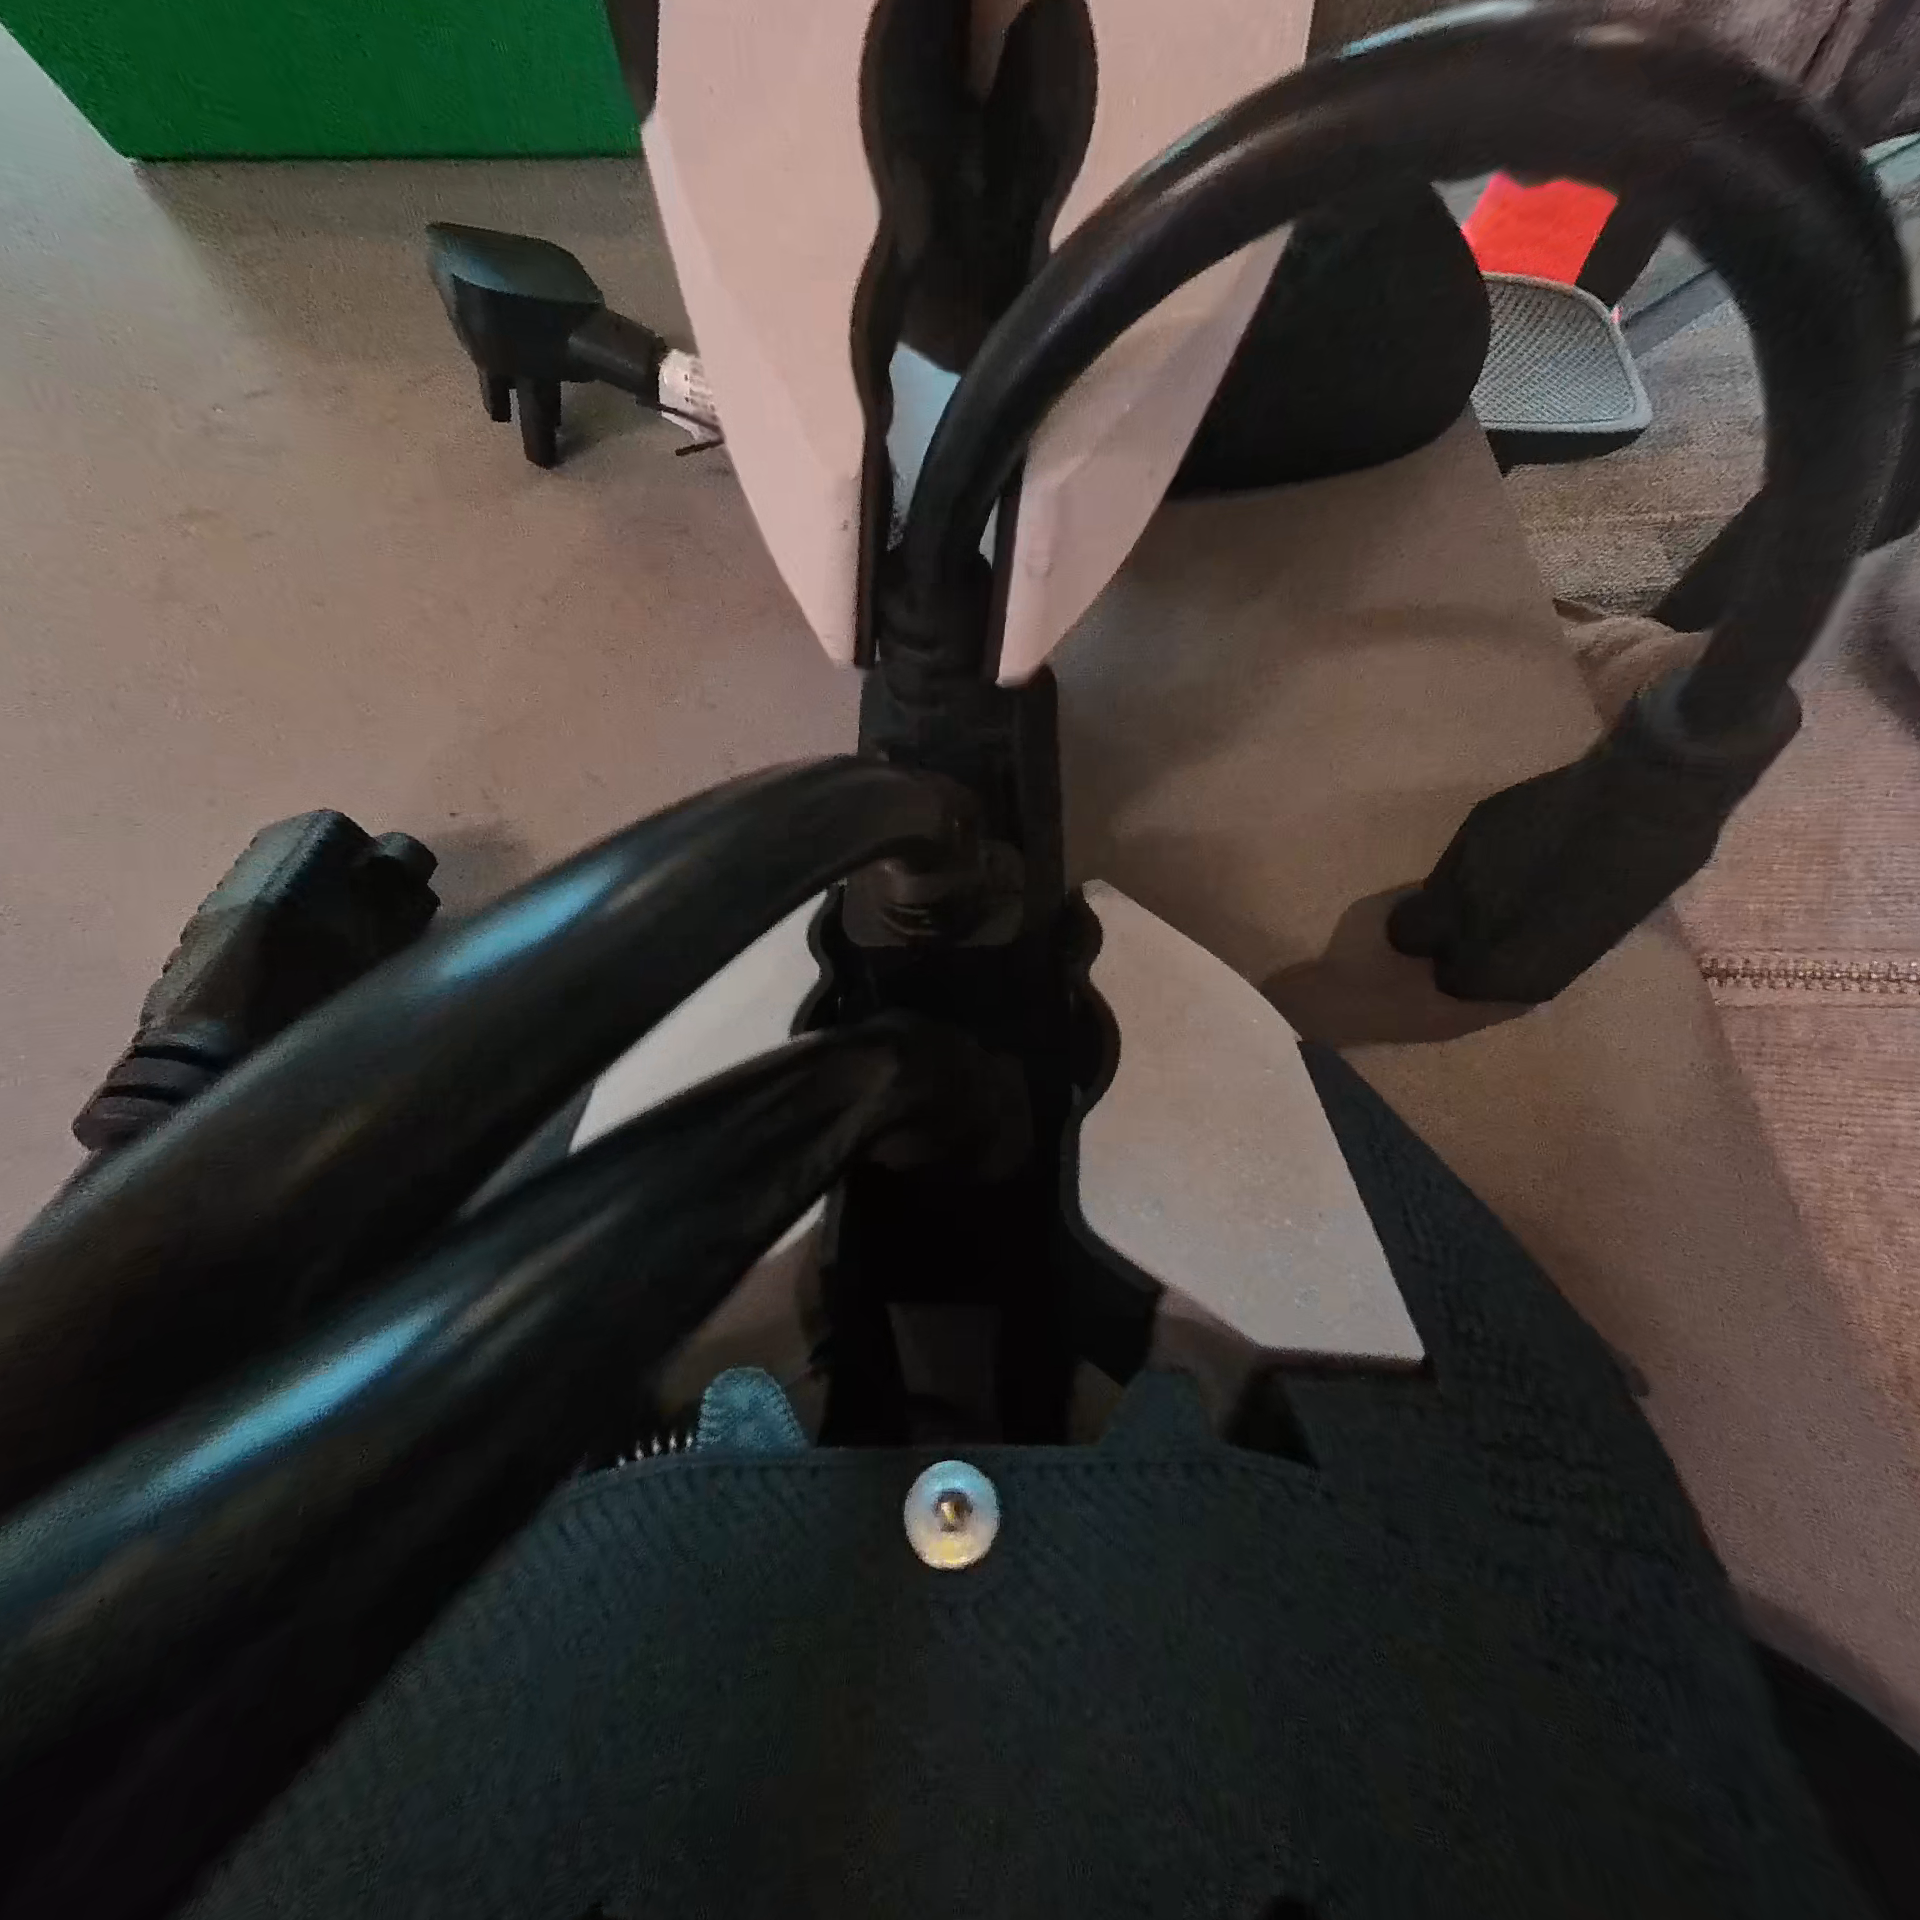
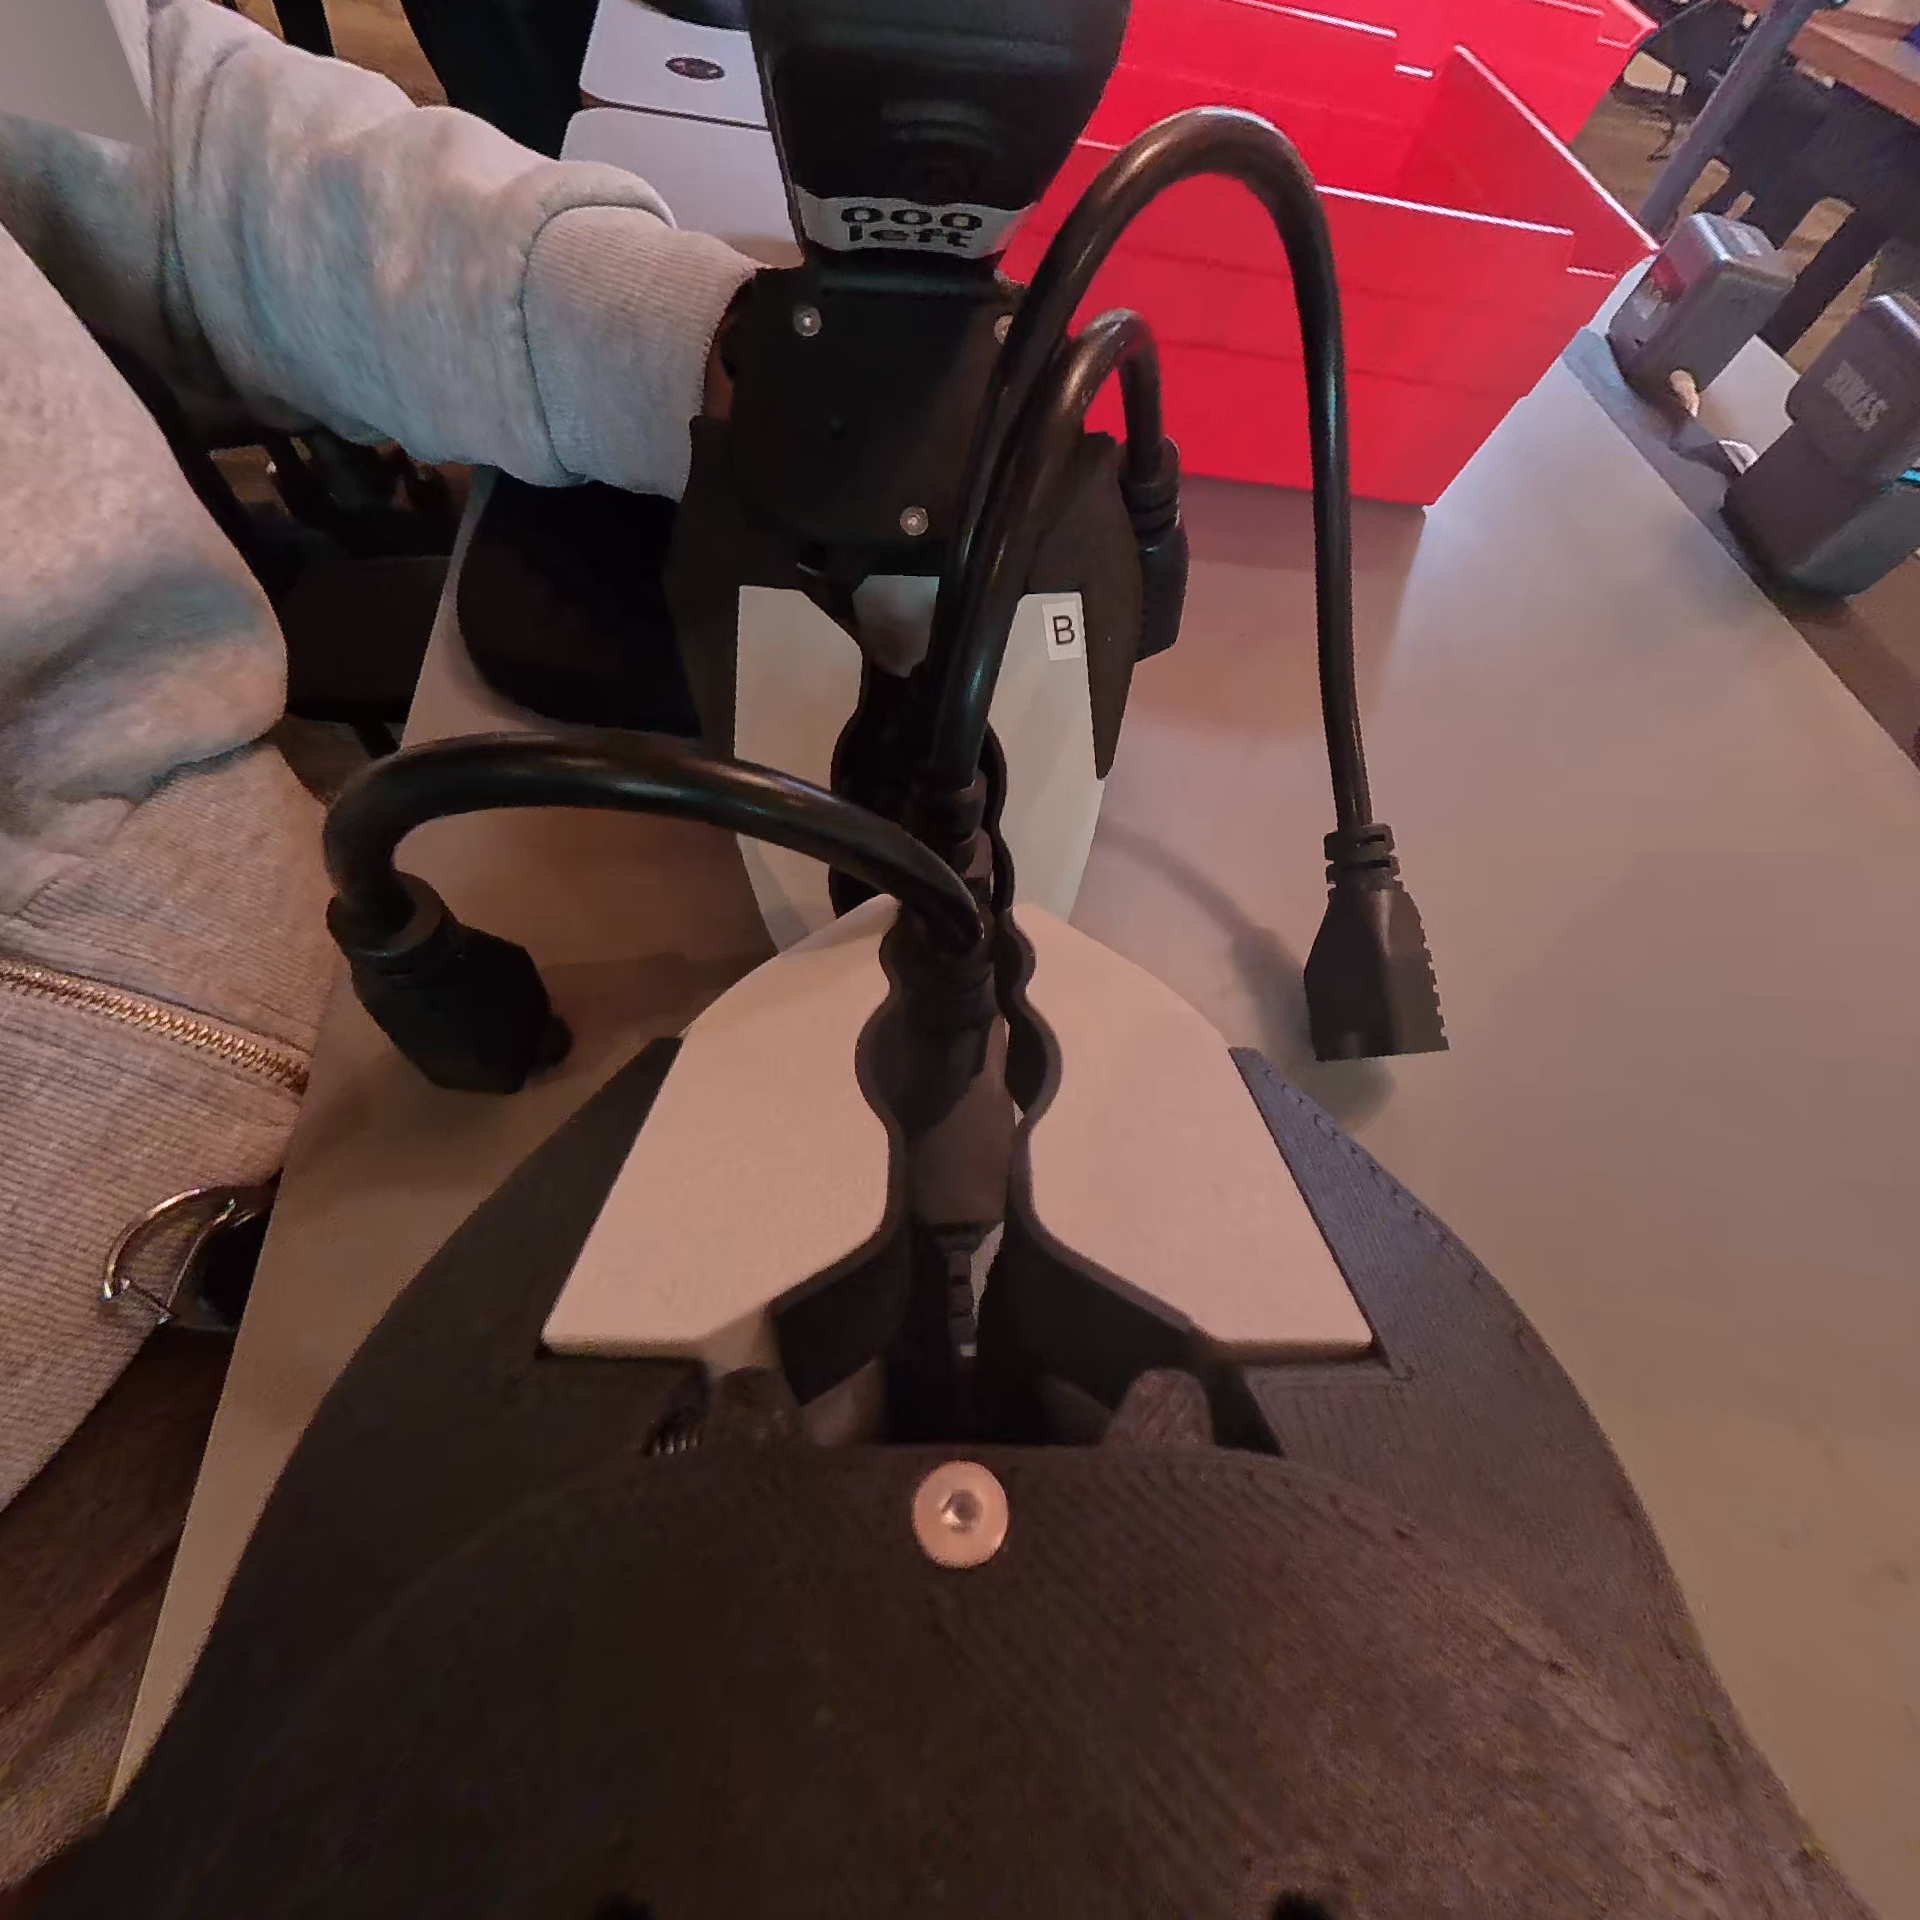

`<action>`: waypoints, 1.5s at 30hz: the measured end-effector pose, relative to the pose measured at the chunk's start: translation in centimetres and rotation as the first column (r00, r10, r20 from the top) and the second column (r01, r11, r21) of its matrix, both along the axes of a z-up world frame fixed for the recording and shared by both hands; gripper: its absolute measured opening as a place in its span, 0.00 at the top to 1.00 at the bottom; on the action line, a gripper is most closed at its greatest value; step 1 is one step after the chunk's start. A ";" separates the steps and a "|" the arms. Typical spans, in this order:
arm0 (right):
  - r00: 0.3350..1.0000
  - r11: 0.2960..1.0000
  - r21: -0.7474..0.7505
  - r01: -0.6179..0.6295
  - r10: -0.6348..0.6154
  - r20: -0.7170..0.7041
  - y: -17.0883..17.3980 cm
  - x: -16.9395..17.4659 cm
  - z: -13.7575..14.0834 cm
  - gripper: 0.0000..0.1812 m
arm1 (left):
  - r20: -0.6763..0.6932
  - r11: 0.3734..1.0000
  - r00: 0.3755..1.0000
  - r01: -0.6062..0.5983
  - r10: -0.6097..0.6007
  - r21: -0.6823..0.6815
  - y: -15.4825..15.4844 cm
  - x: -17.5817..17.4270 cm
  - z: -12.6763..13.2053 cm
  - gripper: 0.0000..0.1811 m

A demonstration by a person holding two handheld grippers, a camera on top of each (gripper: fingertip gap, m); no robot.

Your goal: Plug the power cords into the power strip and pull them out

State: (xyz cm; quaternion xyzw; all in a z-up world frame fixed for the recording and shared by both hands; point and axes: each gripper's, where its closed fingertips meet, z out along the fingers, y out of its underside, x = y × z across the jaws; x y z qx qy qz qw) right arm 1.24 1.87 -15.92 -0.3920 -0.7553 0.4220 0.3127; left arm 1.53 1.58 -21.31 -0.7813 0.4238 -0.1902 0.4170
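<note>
The two grippers face each other tip to tip above the grey table (image 2: 1558,831). My right gripper (image 2: 945,935) is shut on the black plug of a cord (image 2: 623,769) that arcs to a connector (image 2: 447,997) resting on the table. It also shows in the left wrist view (image 1: 935,655). My left gripper (image 1: 956,904) is shut on a narrow black body seen edge-on, the power strip (image 1: 935,1091), with two thick cords (image 1: 416,1039) plugged in. Their free connectors (image 2: 1371,956) hang at the sides. The left gripper also shows in the right wrist view (image 2: 914,831).
A loose black plug (image 1: 520,322) lies on the table. Red bins (image 2: 1403,312) stand at the back, dark devices (image 2: 1829,468) at the right. A person's grey sleeve (image 2: 364,291) is on the left. A green box (image 1: 312,73) stands in the far corner. Left tips to right tips: about 5 cm.
</note>
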 end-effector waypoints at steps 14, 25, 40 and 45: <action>1.000 1.000 -0.014 -0.004 0.004 0.011 0.1 0.3 0.1 0.92 | -0.006 1.000 1.000 0.005 -0.005 0.004 -0.1 0.2 -0.1 0.77; 1.000 1.000 -0.019 0.003 -0.003 0.006 0.1 0.4 0.2 0.92 | -0.008 1.000 1.000 0.002 -0.002 0.004 -0.1 0.1 -0.1 0.77; 1.000 0.999 -0.035 0.008 -0.009 -0.021 -0.2 -0.1 0.4 0.92 | -0.003 1.000 1.000 0.003 -0.003 -0.006 0.0 0.1 -0.1 0.77; 0.999 1.000 0.007 0.011 -0.011 -0.047 -0.1 0.1 0.5 0.92 | -0.008 1.000 1.000 0.007 -0.007 0.000 -0.1 0.0 -0.1 0.77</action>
